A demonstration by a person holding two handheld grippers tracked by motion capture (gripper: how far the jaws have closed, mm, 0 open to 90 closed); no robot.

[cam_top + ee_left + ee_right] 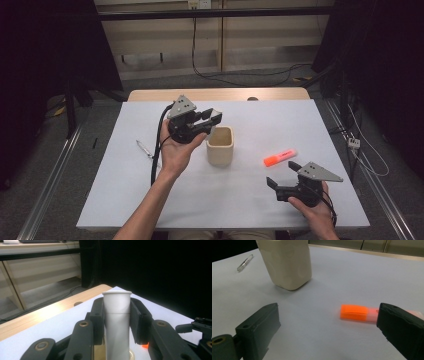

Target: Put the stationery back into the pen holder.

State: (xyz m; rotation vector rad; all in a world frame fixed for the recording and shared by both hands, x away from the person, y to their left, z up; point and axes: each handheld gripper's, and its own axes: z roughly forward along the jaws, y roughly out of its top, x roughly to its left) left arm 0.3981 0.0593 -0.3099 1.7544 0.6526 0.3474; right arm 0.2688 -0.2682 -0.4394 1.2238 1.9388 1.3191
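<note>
The left gripper (212,119) held a white marker (117,322), fingers clamped on it, seemingly just above the cup (220,145) for lowering straight in, while the right gripper (283,174), fingers apart, faced the highlighter (280,157) on the counter (150,200).

Even overhead light brightens the bench (250,200); surroundings fall dark, shadows are soft, and the gripper views blur close up.
</note>
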